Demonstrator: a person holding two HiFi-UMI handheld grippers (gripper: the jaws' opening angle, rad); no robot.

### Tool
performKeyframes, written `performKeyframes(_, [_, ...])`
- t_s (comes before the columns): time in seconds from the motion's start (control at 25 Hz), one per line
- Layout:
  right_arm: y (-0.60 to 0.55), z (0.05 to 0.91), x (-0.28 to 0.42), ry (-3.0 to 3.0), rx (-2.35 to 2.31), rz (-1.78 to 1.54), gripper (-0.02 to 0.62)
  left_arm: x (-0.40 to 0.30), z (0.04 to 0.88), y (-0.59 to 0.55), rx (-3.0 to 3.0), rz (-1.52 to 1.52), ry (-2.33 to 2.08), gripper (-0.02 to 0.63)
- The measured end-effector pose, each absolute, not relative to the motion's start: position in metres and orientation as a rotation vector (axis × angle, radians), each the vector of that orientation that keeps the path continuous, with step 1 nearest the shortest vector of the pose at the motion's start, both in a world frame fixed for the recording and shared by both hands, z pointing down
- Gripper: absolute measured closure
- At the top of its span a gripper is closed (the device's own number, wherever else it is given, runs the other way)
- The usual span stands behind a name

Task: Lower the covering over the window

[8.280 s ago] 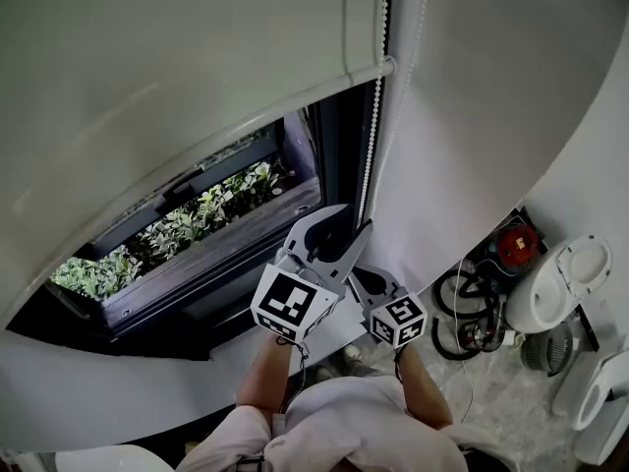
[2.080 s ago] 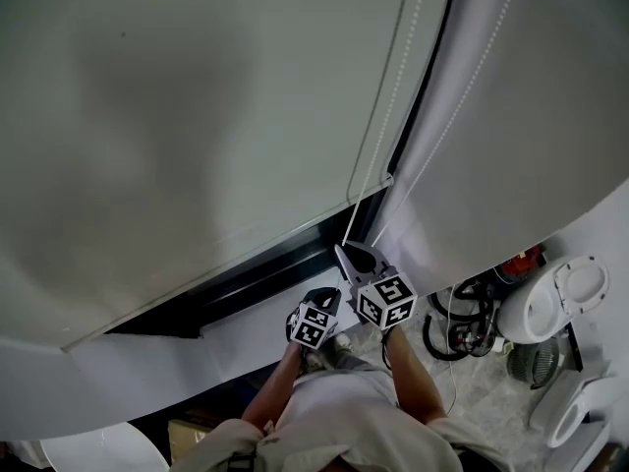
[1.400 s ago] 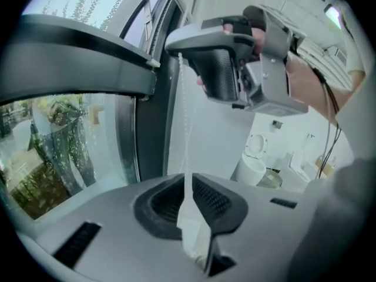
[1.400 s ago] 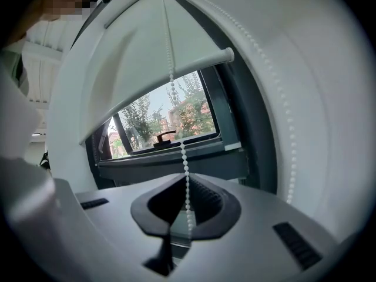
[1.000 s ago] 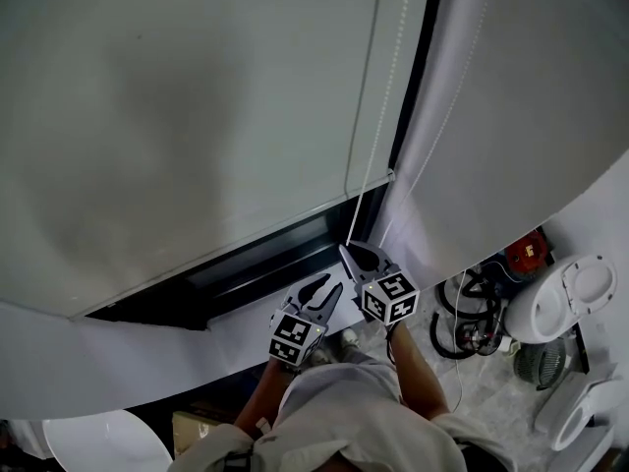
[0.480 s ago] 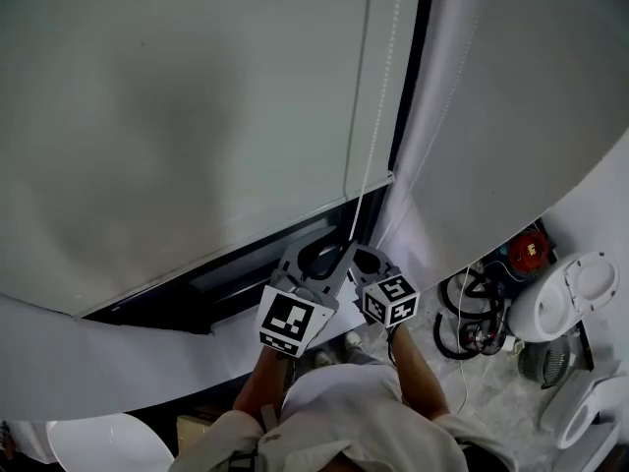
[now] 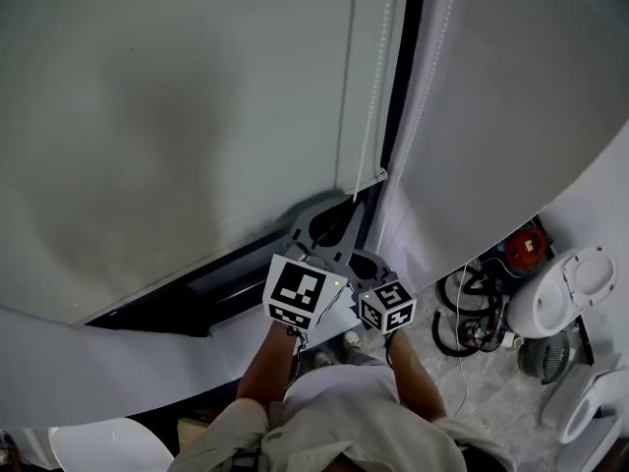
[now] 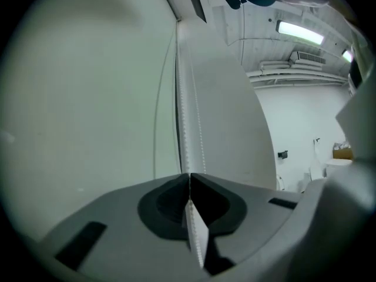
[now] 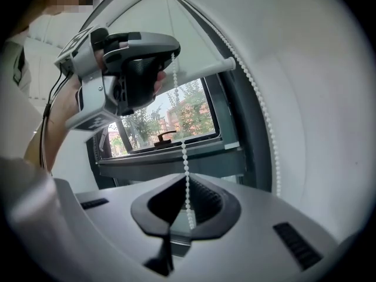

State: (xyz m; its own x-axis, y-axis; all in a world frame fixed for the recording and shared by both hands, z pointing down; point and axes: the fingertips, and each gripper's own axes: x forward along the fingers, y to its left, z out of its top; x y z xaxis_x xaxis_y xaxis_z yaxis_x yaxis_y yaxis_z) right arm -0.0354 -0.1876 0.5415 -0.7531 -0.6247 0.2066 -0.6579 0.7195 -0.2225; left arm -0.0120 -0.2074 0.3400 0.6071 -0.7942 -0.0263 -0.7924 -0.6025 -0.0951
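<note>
Left tongs have just been closing and now pinch the bead chain. Right tongs clamp the same strand just below. Upper left, the matte fabric blind hangs nearly down. At centre, the chain looks light, limp and slick, so I'd pinch between beads.

Left gripper is up higher than the right gripper. Its jaws have just been closing and, far as I can tell, now pinch the bead cord. Right one's clamped on that cord lower down, forearms side by side.
</note>
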Motion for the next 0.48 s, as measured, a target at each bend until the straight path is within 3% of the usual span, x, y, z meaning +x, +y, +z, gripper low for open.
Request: performKeyframes(0.48, [-0.187, 0.572, -0.036, -2.735, 1.006, 0.462, 0.588, -0.019, 0.374, -0.211, -2.750, -0.050, 1.411, 0.592])
